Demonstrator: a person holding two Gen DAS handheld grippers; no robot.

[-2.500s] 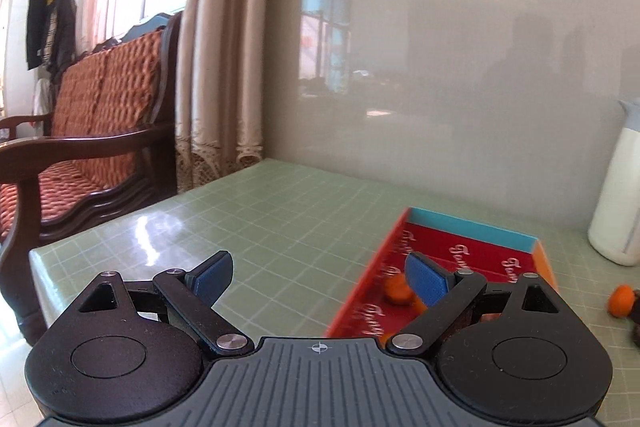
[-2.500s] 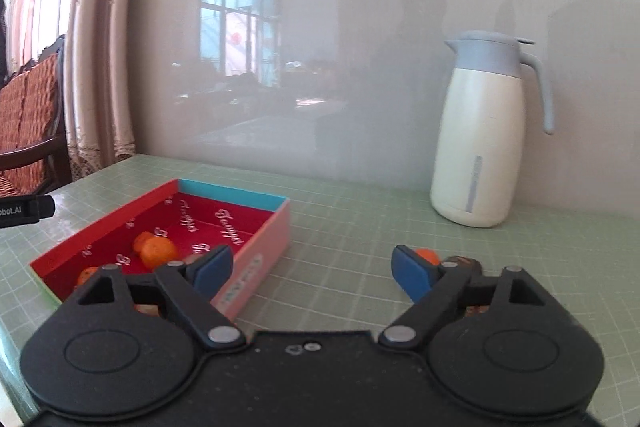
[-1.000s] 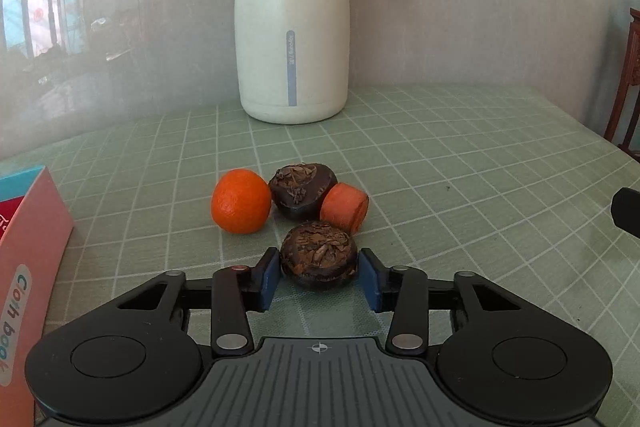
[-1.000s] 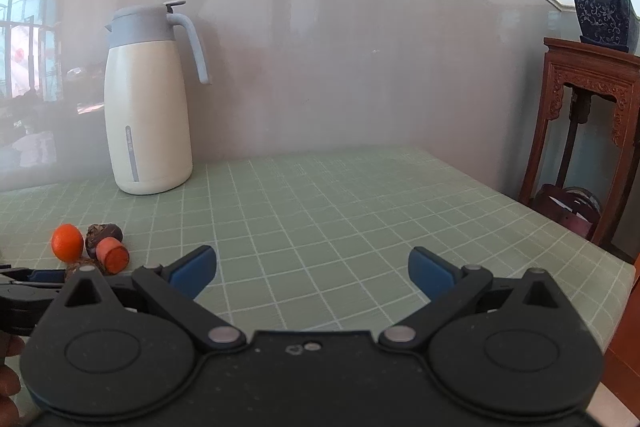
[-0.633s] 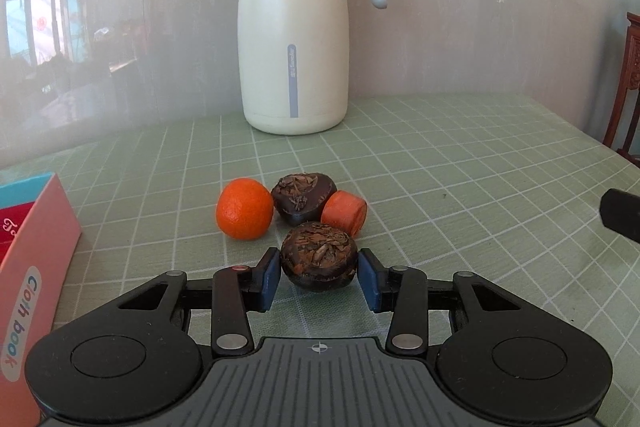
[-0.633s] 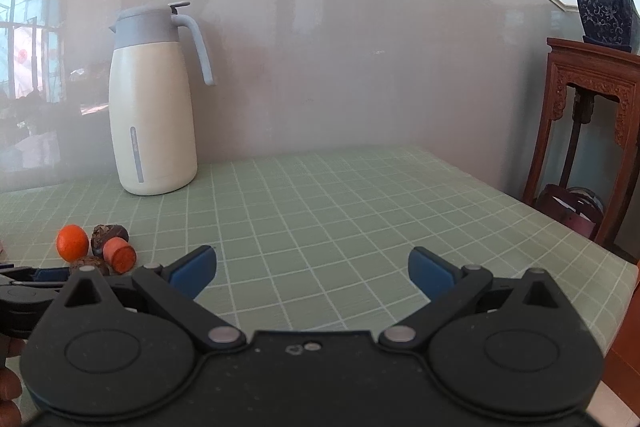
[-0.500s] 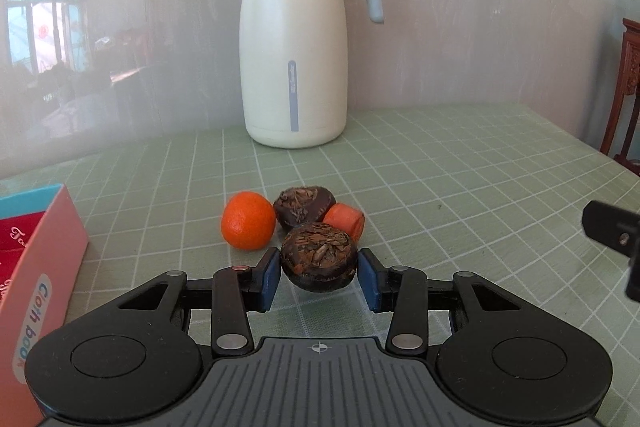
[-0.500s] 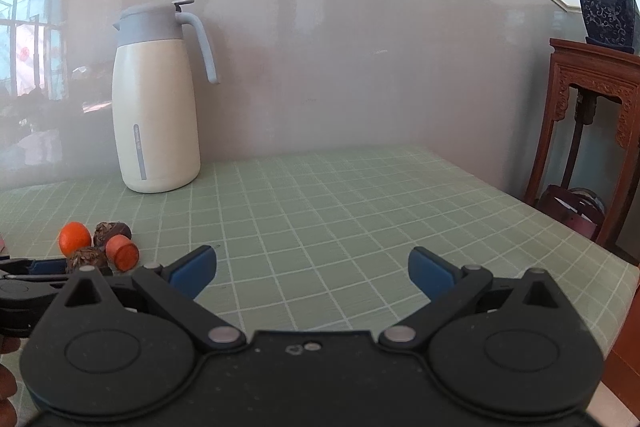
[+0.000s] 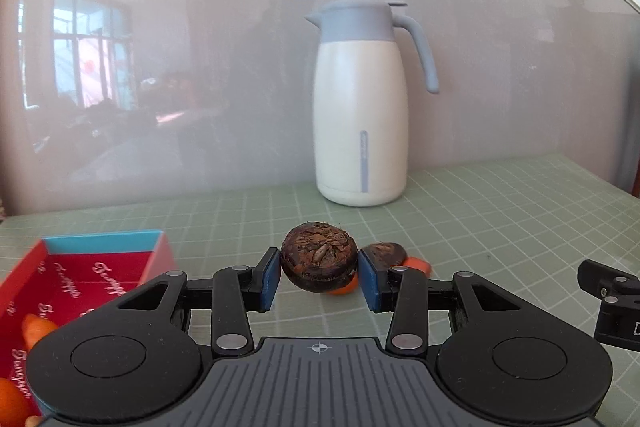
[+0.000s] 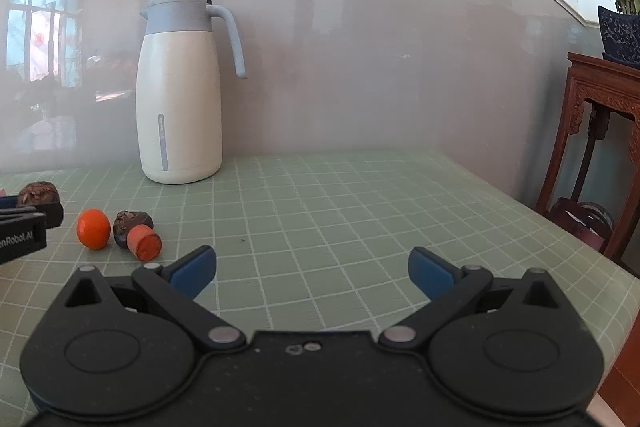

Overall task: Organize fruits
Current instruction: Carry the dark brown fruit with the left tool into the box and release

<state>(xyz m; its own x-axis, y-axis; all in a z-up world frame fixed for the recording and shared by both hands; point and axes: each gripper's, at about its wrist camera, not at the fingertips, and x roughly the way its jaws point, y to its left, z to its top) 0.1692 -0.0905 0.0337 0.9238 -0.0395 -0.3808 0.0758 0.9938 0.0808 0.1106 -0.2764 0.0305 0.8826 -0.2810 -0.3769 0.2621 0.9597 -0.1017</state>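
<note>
My left gripper (image 9: 319,277) is shut on a dark brown wrinkled fruit (image 9: 319,256) and holds it above the green table. It also shows at the left edge of the right wrist view (image 10: 38,194). On the table lie an orange (image 10: 93,228), a second dark fruit (image 10: 130,222) and an orange cylinder piece (image 10: 145,242). The red box (image 9: 84,273) with a blue far rim sits at the lower left, with orange fruits (image 9: 36,327) inside. My right gripper (image 10: 312,271) is open and empty over bare table.
A white jug with a grey-blue lid (image 9: 360,111) stands at the back by the glossy wall. A carved wooden stand (image 10: 600,131) with a potted plant is off the table's right edge.
My left gripper has lifted the dark fruit off the table and swung left, so the red box has come back into its view. The right gripper has stayed open and turned slightly left.
</note>
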